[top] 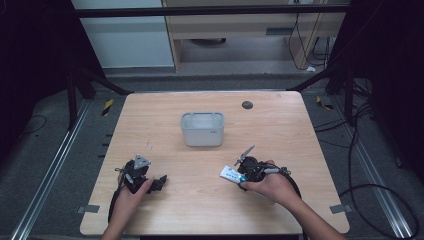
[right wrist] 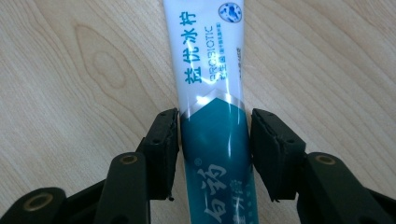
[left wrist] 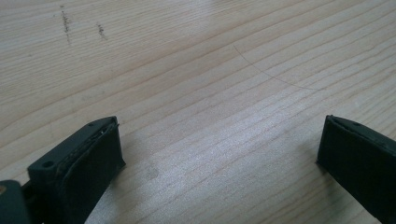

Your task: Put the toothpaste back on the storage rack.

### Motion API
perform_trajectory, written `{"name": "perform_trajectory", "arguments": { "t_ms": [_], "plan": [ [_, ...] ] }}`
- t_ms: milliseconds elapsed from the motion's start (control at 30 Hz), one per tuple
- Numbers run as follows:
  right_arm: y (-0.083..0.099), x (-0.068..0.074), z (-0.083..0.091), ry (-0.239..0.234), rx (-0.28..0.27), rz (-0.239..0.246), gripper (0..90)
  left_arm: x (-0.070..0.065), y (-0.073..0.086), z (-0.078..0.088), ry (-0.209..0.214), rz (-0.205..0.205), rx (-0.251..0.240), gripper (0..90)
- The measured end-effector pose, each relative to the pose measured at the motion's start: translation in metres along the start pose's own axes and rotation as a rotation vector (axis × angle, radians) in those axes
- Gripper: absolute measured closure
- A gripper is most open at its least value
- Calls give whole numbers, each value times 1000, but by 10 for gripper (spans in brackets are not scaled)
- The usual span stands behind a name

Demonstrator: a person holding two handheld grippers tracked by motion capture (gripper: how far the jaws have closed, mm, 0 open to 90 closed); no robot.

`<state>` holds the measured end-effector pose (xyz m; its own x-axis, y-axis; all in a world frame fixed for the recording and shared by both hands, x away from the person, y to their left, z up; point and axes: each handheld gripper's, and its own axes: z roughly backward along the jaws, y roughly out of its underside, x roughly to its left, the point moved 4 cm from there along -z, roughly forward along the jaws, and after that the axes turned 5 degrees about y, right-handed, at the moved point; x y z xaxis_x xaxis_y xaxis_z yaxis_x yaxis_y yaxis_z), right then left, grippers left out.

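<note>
The toothpaste tube (right wrist: 212,93) lies flat on the wooden table (top: 200,200), straight out ahead of the right gripper (right wrist: 215,154) and running along the line of its jaws, so its long axis points away from the hand rather than across it. The teal end sits between the two black pads (right wrist: 164,144), the white printed part stretching beyond them. The pad on one side looks to be touching the tube's edge; on the other a thin sliver of a gap seems to remain, so I'd call the jaws drawn in around the tube but not yet pinching it. They only need to come together sideways, across the tube's narrow width.

In the high view, the right gripper (top: 248,169) is the one at the tube (top: 229,173), near the table's front edge. The left gripper (top: 142,176) rests well apart on the other side, jaws spread wide over bare wood. A grey bin (top: 202,129) stands farther off, beyond and between the two.
</note>
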<state>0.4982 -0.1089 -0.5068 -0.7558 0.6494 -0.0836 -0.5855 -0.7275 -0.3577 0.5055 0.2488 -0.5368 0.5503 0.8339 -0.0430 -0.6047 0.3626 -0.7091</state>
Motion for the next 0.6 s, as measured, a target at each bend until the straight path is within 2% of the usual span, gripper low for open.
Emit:
{"name": "perform_trajectory", "arguments": {
  "t_ms": [600],
  "plan": [
    [-12, -1, -5, -12, 58, 21, 545, 0, 0, 0, 0, 0, 0, 0]
  ]
}}
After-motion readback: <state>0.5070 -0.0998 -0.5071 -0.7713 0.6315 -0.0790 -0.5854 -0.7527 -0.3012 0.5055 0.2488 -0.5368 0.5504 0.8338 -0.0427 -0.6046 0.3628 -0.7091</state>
